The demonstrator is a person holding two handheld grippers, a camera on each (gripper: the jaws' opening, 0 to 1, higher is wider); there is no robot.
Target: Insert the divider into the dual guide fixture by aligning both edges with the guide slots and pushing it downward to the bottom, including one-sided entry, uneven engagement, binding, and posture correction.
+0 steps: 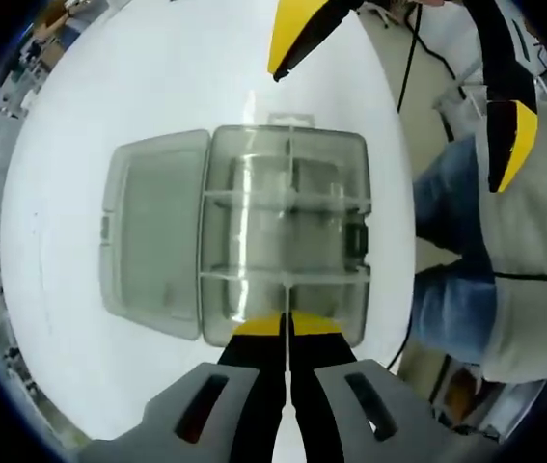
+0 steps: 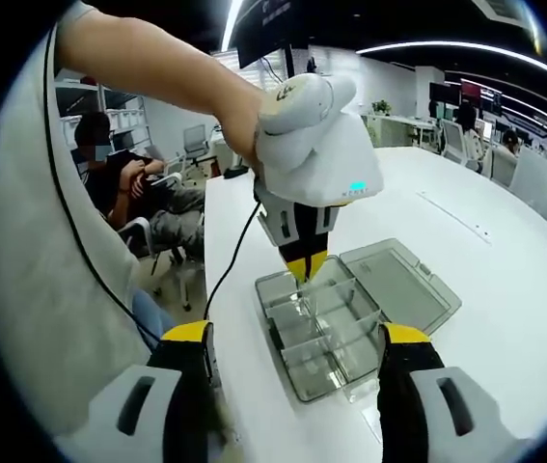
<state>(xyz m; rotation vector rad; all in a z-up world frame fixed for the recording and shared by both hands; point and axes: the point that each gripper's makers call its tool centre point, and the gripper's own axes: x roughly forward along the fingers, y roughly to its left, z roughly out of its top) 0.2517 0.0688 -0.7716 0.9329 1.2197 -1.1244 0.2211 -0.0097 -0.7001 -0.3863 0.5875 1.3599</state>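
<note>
Left gripper pinches a divider over the box; right gripper hangs wide apart.

Left jaws are pressed together on the thin clear divider's upper edge, standing in the box's near compartment. One clear box, lid open flat, on the white table. Two grippers, right one empty.
</note>
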